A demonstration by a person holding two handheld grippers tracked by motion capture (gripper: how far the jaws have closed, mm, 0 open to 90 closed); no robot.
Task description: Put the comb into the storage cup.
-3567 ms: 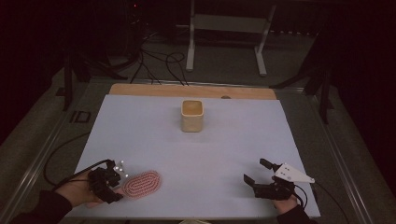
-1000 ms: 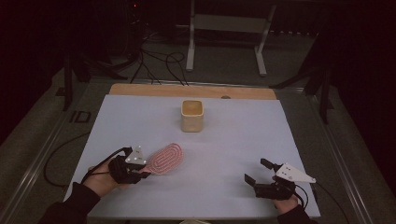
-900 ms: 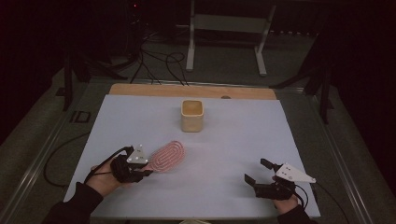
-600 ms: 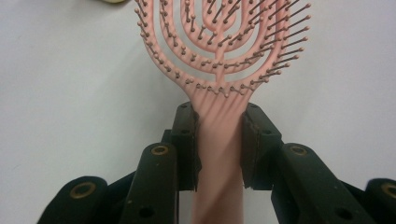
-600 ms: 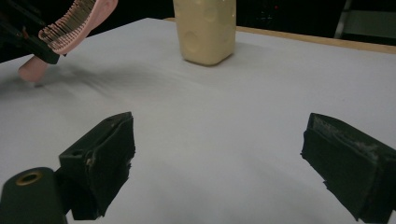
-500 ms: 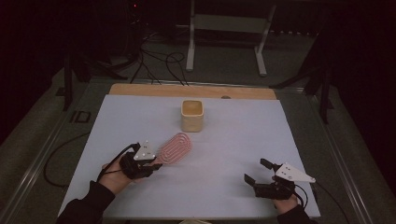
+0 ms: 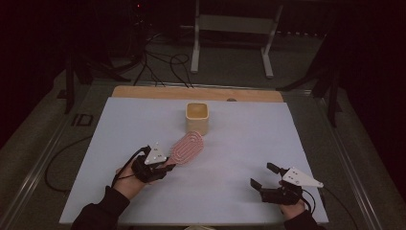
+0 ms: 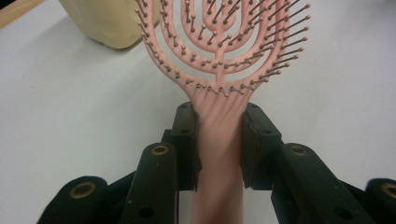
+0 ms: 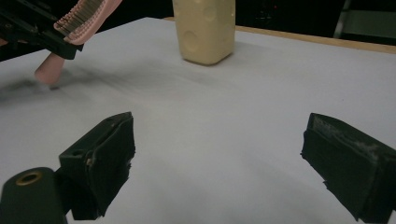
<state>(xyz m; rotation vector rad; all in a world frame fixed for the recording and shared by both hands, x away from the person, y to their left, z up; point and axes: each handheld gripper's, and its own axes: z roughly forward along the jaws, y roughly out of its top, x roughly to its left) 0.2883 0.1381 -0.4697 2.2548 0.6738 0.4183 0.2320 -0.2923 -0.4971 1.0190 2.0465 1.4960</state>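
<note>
Operator: Table [image 7: 230, 191] status, largest item first?

Technician: White surface, mostly bare. Cream cup [image 7: 197, 117] stands upright toward the far edge, centre. Pink hairbrush [image 7: 187, 147] is held off the surface, head just short of the cup on its near side.

Operator: Change since the earlier frames?

Technician: Left gripper [image 8: 218, 140] has carried the hairbrush from the near-left corner up toward the cup; jaws clamped on its handle. Judgement: transport nearly complete, insertion into the cup pending.

Operator: Right gripper [image 9: 224, 158]?

Technician: Unmoved at the near-right edge, jaws wide apart, holding nothing.

Operator: Clearance?

Technician: Open room on all sides of the cup; nothing obstructs the approach.
</note>
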